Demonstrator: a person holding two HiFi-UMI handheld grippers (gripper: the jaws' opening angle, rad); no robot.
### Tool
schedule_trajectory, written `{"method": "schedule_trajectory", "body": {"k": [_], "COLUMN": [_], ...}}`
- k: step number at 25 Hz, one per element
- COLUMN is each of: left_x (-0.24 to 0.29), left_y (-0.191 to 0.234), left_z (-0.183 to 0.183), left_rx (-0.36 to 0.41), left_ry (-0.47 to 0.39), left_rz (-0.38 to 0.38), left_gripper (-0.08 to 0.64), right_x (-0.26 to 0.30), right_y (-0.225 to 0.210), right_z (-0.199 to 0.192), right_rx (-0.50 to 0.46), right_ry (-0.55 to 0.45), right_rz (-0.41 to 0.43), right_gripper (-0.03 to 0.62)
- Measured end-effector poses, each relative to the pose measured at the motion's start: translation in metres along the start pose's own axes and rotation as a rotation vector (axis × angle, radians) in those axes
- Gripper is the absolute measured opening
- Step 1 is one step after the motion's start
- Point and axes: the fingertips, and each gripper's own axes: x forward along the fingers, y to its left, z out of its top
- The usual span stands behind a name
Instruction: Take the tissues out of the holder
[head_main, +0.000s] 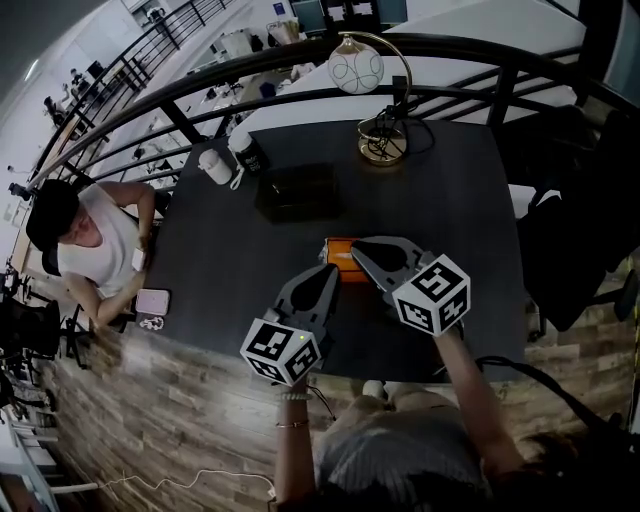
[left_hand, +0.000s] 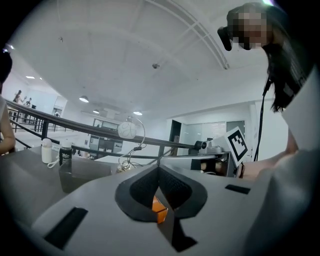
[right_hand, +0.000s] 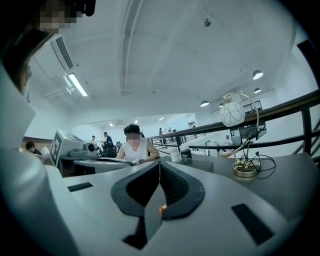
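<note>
A dark, box-shaped tissue holder stands in the middle of the dark table; in the left gripper view it shows as a grey box. An orange pack lies flat on the table nearer to me, and I cannot tell whether it holds tissues. My left gripper points at the pack's near edge, jaws closed tip to tip. My right gripper reaches over the pack's right end, also shut. Only a sliver of orange shows below the left gripper, and a smaller speck below the right gripper. Neither holds anything.
A globe lamp with a brass base and a cable stands at the table's far edge. A white bottle and a dark jar sit at the far left. A seated person and a phone occupy the left side. A railing runs behind.
</note>
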Motion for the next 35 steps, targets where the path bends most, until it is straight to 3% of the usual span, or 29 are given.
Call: {"method": "schedule_trajectory", "body": {"k": [13,35], "left_x": [-0.009,-0.006], "left_y": [-0.013,-0.019], "left_z": [0.015,0.025], "left_rx": [0.031,0.062], "left_ry": [-0.048,-0.071], "left_rz": [-0.019,-0.032], "left_gripper": [0.008,0.008], "right_x": [-0.014,-0.021], "right_y": [0.022,0.017], "right_z": [0.01,0.011], "right_rx": [-0.04,-0.085], "right_ry": [-0.066,-0.1], "right_rz": [0.002,-0.021], "right_gripper": [0.014,0.014]}}
